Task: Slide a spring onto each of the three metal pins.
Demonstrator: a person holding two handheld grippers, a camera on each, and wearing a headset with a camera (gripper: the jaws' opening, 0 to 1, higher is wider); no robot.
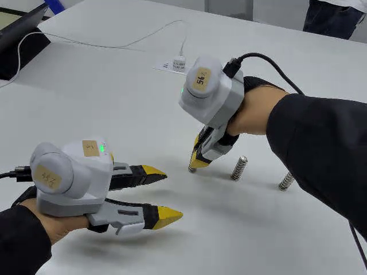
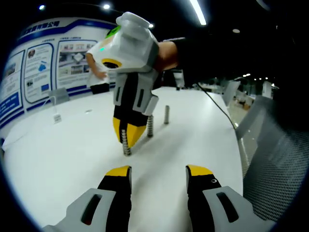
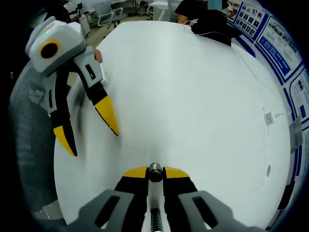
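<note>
Right gripper view: your right gripper [image 3: 155,174] clenches a round-headed metal pin [image 3: 155,169] above its coiled spring [image 3: 154,221]; left gripper [image 1: 171,193] released, jaws apart.

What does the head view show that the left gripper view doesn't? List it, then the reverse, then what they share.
Head view: a black screen and a white cable plug on the white table. Left gripper view: blue-and-white wall posters and ceiling lights. Both: the right gripper, jaws closed on a coiled metal spring standing on the table, and the open left gripper.
</note>
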